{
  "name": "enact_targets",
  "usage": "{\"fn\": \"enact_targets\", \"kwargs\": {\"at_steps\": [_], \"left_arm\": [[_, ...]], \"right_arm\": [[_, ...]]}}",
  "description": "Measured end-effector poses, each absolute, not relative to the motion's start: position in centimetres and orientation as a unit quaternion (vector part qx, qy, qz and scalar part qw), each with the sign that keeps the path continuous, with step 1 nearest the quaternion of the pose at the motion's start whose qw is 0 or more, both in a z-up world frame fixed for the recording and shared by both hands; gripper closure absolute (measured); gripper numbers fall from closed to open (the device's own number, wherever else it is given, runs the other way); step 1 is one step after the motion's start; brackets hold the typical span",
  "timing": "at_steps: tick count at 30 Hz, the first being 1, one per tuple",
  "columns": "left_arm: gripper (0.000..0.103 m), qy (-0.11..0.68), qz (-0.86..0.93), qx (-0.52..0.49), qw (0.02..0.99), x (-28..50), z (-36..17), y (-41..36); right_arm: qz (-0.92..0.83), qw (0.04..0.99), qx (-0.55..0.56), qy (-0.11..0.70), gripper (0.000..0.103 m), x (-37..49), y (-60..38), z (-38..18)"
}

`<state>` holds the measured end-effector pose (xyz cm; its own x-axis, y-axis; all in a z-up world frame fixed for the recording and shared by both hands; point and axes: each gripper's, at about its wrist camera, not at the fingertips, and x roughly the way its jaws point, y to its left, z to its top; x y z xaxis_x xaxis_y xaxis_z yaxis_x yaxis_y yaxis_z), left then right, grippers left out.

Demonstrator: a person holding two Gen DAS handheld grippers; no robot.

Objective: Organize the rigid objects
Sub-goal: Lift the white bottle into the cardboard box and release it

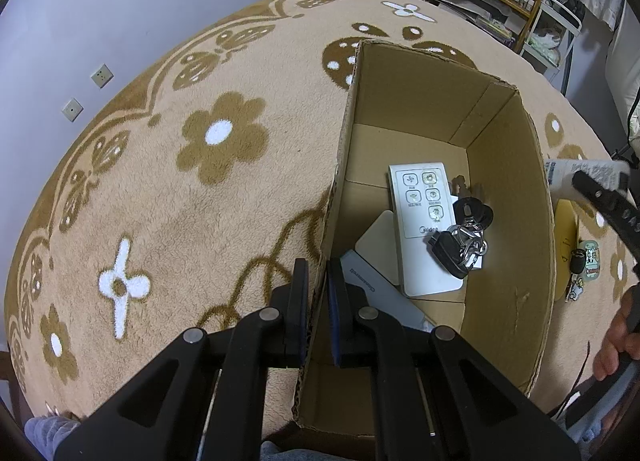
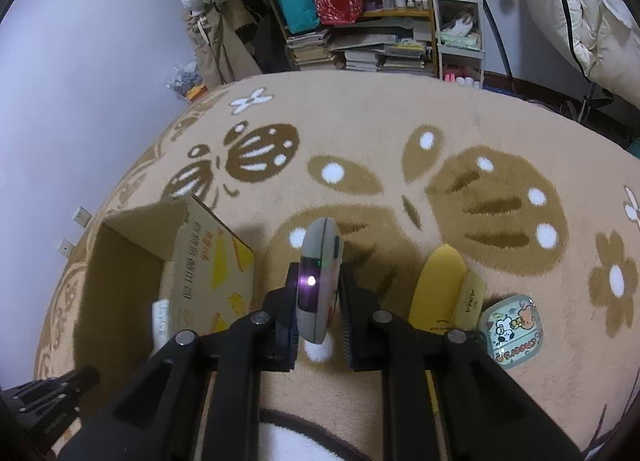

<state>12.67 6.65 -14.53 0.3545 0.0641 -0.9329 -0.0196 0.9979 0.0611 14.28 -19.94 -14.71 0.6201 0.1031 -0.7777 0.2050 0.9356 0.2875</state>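
While my left gripper (image 1: 318, 293) stays out of the sorting and simply pinches the near wall of the cardboard box (image 1: 508, 189), jaws clamped on the corrugated edge, my right gripper (image 2: 318, 301) has a slim grey remote (image 2: 318, 285) clenched between its pads, raised off the blanket. A small violet light glows on the remote's dark end window.

I judge the job partly done. Already lying on the box floor are a flat white fan remote (image 1: 426, 225) with square buttons, a bunch of keys (image 1: 464, 237) with black plastic heads and shiny metal rings, and a pale flat card-like piece beneath them. Outside the box, on the fleecy tan blanket (image 2: 400, 113) with brown flowers and butterflies, a smooth yellow rounded case (image 2: 438, 289) and a glossy cartoon-printed case (image 2: 512, 335) lie just beside each other, waiting. The grey remote sits above the blanket, right of the box, not yet over its opening.
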Motion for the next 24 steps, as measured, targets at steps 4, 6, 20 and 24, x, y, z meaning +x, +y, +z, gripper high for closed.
{"fn": "enact_targets", "kwargs": {"at_steps": [4, 6, 20, 24], "left_arm": [[0.094, 0.568, 0.025, 0.019, 0.823, 12.7, -14.5, 6.7], [0.094, 0.568, 0.025, 0.019, 0.822, 12.7, -14.6, 6.6], [0.094, 0.570, 0.024, 0.015, 0.821, 12.6, -14.5, 6.7], [0.094, 0.570, 0.023, 0.013, 0.821, 12.6, -14.5, 6.8]], "right_arm": [[-0.012, 0.899, 0.180, 0.400, 0.084, 13.9, -19.4, -11.7], [-0.001, 0.906, 0.182, 0.382, 0.084, 13.6, -19.0, -10.2], [0.128, 0.909, 0.142, 0.371, 0.084, 12.7, -10.7, -8.8], [0.123, 0.901, 0.112, 0.400, 0.084, 12.8, -9.3, -11.2]]}}
